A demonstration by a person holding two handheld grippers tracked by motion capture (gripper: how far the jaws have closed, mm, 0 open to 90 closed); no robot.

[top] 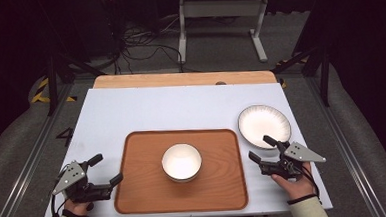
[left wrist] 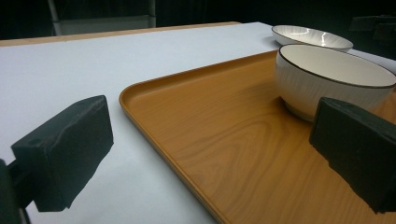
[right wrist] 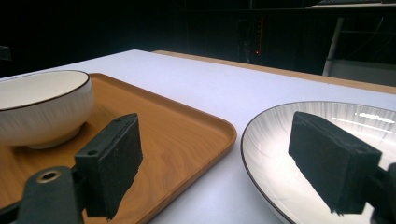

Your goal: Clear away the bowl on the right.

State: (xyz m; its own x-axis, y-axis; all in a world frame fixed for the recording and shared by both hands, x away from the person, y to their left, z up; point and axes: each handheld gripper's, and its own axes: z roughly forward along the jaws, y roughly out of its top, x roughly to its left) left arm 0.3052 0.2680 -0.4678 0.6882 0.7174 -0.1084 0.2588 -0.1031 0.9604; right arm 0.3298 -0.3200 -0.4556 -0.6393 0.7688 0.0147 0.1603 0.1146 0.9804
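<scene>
A brown wooden tray (top: 145,191) lies at the table's front middle, and a white bowl (top: 182,161) stands upright on it. The same bowl (left wrist: 327,77) and tray (left wrist: 224,140) appear in the left gripper view. A white plate (top: 264,124) with a dark rim rests on the table right of the tray. My left gripper (top: 105,169) is open at the tray's left edge, one jaw over the tray, nothing between the jaws. My right gripper (top: 262,149) is open at the plate's near edge, between tray and plate (right wrist: 280,154), also holding nothing.
The white table top (top: 181,106) has a wooden strip (top: 179,79) along its far edge. Behind it stand a white table frame (top: 221,17) and loose cables (top: 137,46) on the floor. Metal rails (top: 28,157) run along both sides.
</scene>
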